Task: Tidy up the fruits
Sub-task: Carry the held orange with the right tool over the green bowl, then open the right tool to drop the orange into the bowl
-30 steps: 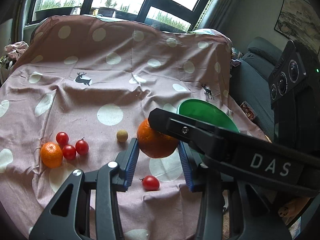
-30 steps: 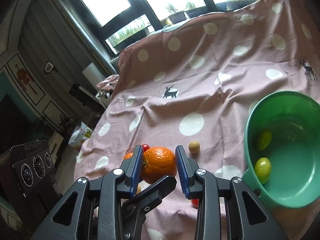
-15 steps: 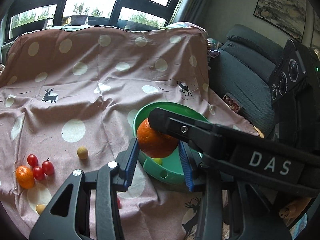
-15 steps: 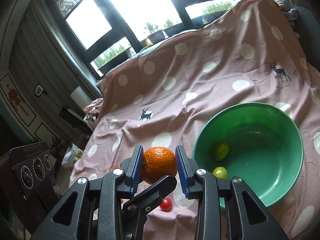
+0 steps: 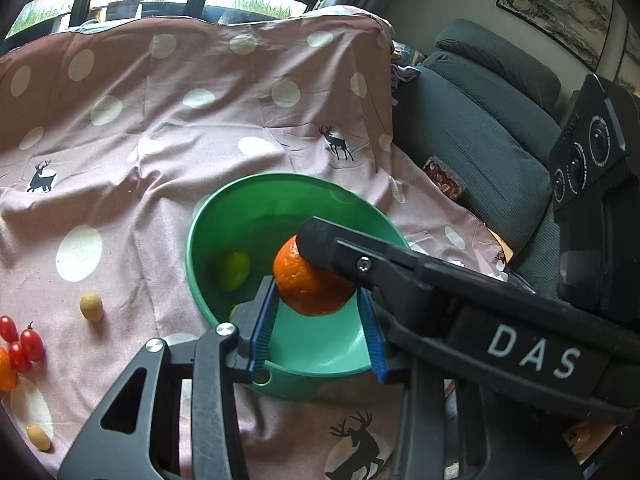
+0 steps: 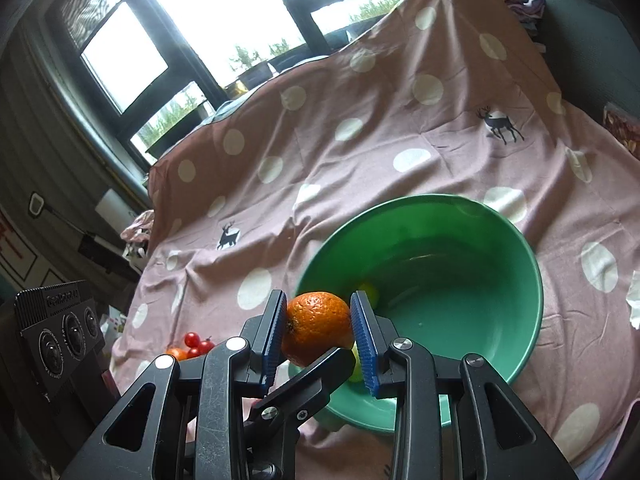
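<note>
A large orange (image 6: 317, 326) is held between the blue pads of my right gripper (image 6: 319, 330), above the near rim of the green bowl (image 6: 516, 240). In the left wrist view the same orange (image 5: 310, 288) sits between my left gripper's (image 5: 316, 314) blue pads (image 5: 262, 330), which stand wide beside it, with the right gripper's finger (image 5: 360, 256) crossing over it above the bowl (image 5: 208, 216). A green fruit (image 5: 234, 270) lies in the bowl. Cherry tomatoes (image 5: 20, 342) and a small orange (image 5: 5, 370) lie at the left.
A pink polka-dot cloth (image 5: 180, 128) covers the surface. Small yellow fruits (image 5: 91, 306) lie left of the bowl and one at the front left (image 5: 39, 437). A grey sofa (image 5: 480, 120) stands to the right, windows behind.
Both grippers have moved right with the orange, from above the cloth to above the green bowl. The bowl now fills the middle of both views.
</note>
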